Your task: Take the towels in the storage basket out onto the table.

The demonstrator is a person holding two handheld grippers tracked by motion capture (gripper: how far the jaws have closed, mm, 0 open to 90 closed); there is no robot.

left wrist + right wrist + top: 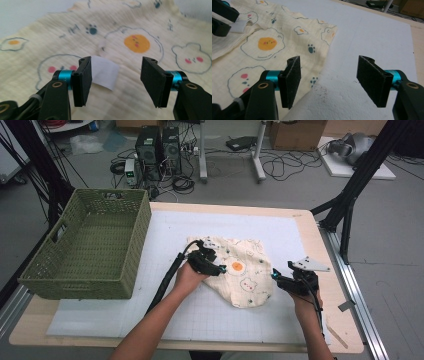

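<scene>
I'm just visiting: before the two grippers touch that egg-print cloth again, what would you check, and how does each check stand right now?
1. Left gripper jaws apart, nothing pinched: ok.
2. Right gripper jaws apart, nothing pinched: ok.
3. Cloth lies wholly on the white mat: ok.
4. Cloth folded neatly: not ok, its outline is uneven.
5. White label lies between the left jaws, so it could get pinched: not ok.
6. Green basket stands apart from the cloth: ok.
</scene>
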